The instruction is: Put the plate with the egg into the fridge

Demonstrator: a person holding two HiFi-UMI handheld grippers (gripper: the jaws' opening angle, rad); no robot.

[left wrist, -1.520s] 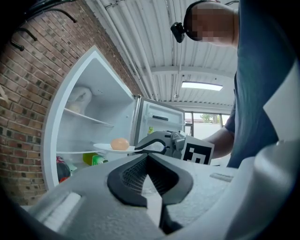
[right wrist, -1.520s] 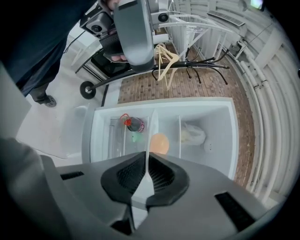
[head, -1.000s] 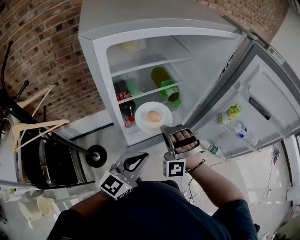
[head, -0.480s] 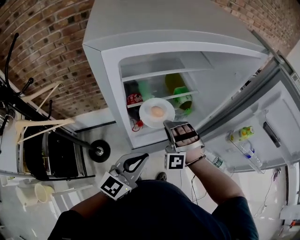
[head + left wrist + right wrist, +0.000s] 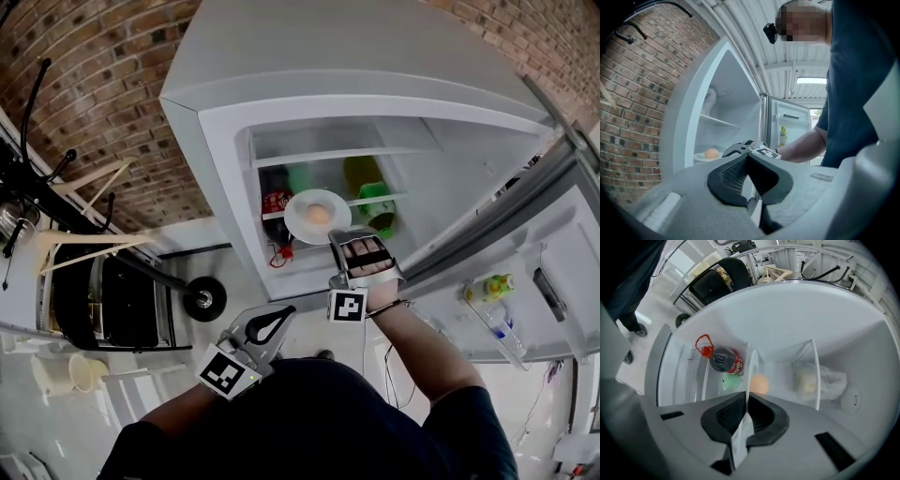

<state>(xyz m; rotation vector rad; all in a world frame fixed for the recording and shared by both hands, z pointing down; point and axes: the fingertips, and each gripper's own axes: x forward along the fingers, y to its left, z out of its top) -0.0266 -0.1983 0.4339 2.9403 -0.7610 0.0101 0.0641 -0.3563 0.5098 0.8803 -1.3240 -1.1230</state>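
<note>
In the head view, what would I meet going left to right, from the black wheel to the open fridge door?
black wheel → red-labelled bottle → plate with the egg → green bottle → yellow-green bottle on the door shelf

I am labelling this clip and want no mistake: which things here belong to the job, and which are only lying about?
Job: plate, egg on it, open fridge, right gripper shut on the plate's rim.
Lying about: dark bottle, green bottle, yellow bottle in the door, left gripper shut and empty.
</note>
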